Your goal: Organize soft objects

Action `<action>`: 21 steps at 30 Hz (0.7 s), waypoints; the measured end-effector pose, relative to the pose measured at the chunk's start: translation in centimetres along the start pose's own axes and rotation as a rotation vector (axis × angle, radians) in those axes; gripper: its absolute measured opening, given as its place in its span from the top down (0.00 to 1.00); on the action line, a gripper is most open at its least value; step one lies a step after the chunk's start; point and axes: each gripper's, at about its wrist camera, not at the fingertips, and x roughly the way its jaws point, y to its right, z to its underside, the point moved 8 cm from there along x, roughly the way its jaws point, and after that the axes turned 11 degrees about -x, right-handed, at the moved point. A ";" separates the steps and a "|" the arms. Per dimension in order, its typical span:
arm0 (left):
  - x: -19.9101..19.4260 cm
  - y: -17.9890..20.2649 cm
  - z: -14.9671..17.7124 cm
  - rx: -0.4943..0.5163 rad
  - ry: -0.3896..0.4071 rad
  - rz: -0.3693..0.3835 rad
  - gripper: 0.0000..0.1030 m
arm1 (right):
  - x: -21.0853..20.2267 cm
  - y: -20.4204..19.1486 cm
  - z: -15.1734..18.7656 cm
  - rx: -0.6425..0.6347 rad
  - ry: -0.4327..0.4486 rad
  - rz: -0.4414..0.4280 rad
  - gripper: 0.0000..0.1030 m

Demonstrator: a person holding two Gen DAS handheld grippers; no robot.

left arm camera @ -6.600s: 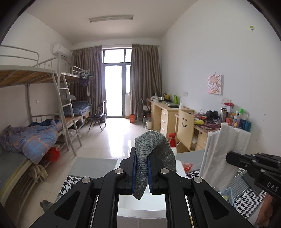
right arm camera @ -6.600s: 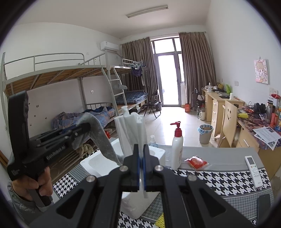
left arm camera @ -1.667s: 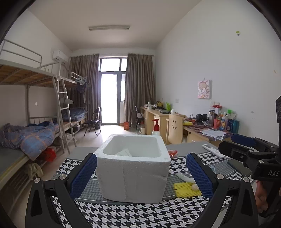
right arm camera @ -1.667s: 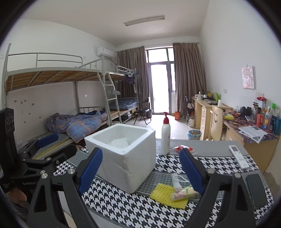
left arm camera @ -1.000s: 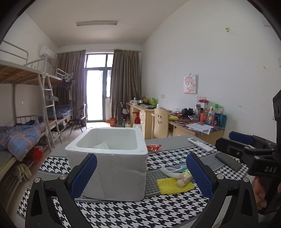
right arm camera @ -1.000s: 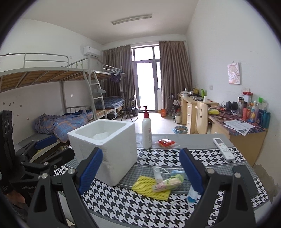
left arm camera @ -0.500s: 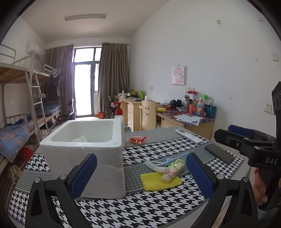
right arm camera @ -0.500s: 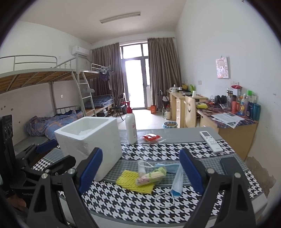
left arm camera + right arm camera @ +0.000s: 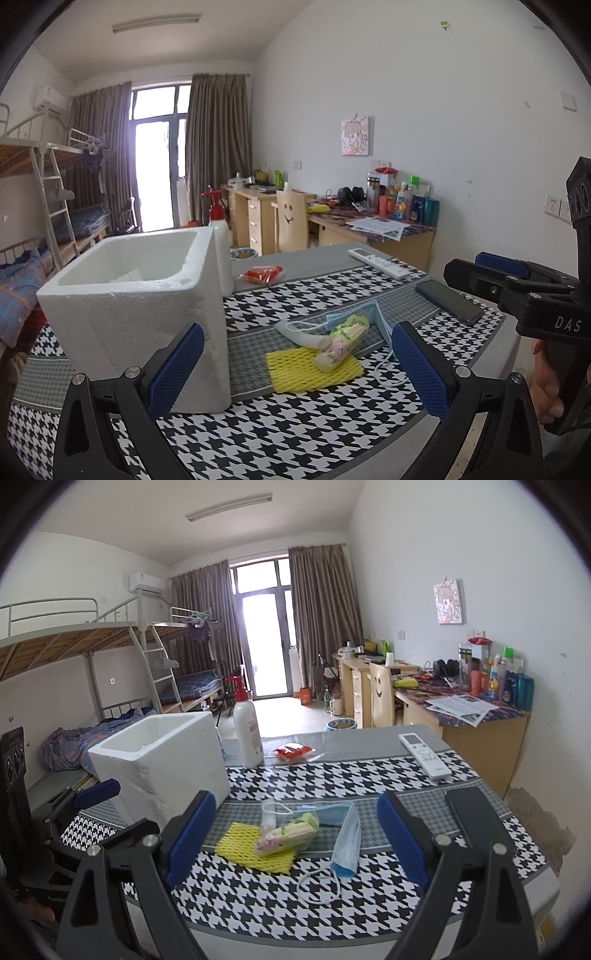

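Note:
A white foam box (image 9: 140,314) (image 9: 162,760) stands on the left of the houndstooth table, with something white lying inside it. To its right lie a yellow foam net (image 9: 314,369) (image 9: 255,845), a clear packet of pastel sticks (image 9: 343,341) (image 9: 288,832) on top of it, a small clear tube (image 9: 267,812), and a blue face mask (image 9: 373,314) (image 9: 347,842) with white loops. My left gripper (image 9: 295,373) is open and empty, facing these items. My right gripper (image 9: 295,834) is open and empty too, framing them.
A pump bottle (image 9: 248,731) stands behind the box, with a red snack packet (image 9: 293,752) beside it. A white remote (image 9: 424,755) and a dark phone (image 9: 476,819) lie on the table's right side. Desks, a chair and bunk beds fill the room beyond.
Both grippers held cloth above the box 6.6 s ago and now are open and empty. Both views have swung right, bringing the yellow net, packet and mask toward the centre.

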 end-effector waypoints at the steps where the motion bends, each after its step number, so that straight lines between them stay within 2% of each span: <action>1: 0.2 0.1 0.1 0.000 -0.005 0.001 0.01 | 0.1 0.2 0.1 0.002 -0.005 0.001 0.11; 21: 4.3 1.7 2.4 0.013 -0.109 0.013 0.01 | 3.0 2.5 2.6 0.040 -0.092 -0.013 0.11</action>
